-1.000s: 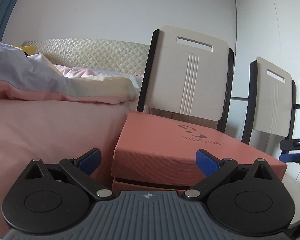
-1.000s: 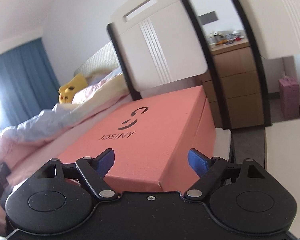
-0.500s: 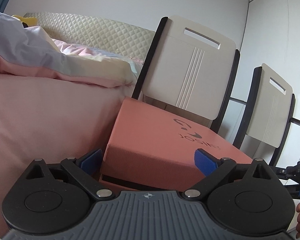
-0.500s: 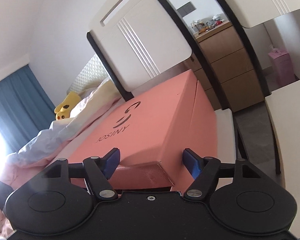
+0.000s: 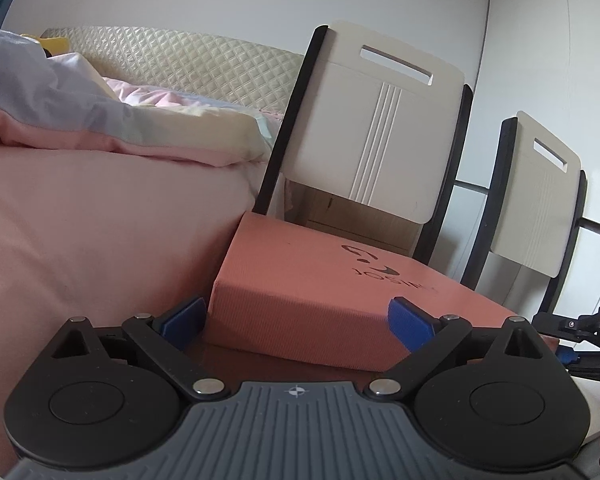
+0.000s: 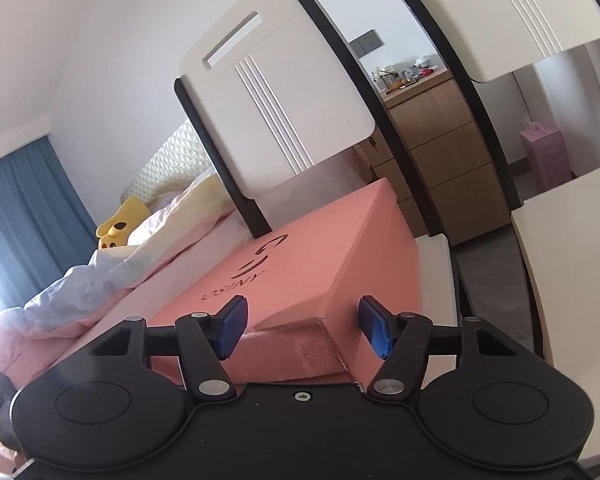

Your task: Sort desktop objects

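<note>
Both jaws stood open, left gripper (image 5: pixel 294 322) and right gripper (image 6: pixel 300 330) each straddling an end of the pink box (image 5: pixel 324 280) lying on the chair seat (image 6: pixel 436 256) against the backrest; best to close both evenly, then lift level.

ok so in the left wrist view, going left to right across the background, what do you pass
pink bed with rumpled pastel bedding → salmon-pink cardboard box with dark logo → nearer cream chair back with black frame → second cream chair back → the other black gripper at the right edge
</note>
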A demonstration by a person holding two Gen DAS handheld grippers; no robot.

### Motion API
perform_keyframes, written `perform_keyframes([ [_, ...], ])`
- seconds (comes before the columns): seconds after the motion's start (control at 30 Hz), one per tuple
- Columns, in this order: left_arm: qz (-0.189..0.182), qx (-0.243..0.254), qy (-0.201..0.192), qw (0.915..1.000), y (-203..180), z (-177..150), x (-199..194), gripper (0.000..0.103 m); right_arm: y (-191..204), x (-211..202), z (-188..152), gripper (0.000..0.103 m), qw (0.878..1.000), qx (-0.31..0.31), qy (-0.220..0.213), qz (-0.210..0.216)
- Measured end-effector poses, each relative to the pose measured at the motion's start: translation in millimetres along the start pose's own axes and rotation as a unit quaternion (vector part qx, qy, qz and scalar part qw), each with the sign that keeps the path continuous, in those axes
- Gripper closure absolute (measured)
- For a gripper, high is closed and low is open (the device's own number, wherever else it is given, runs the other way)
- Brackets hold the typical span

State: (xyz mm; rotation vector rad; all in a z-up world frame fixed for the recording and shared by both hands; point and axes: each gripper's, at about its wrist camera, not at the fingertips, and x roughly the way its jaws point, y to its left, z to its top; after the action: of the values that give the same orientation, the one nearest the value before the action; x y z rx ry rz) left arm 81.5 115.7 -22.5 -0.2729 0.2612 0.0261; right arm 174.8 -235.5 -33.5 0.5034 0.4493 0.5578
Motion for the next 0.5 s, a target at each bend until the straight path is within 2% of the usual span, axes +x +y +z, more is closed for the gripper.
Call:
perform_keyframes([
  [0.17,0.005,0.011,0.002,0.9999,-2,-6,-1,0.004,1,-3,-5,0.047,1.000,-0.009,0.003,-0.015],
  [0.5,0.013,0.022,0.020,0.9995,-3,-14,14,0.004,1,10,-14,0.048,0.998,-0.028,0.022,-0.051],
])
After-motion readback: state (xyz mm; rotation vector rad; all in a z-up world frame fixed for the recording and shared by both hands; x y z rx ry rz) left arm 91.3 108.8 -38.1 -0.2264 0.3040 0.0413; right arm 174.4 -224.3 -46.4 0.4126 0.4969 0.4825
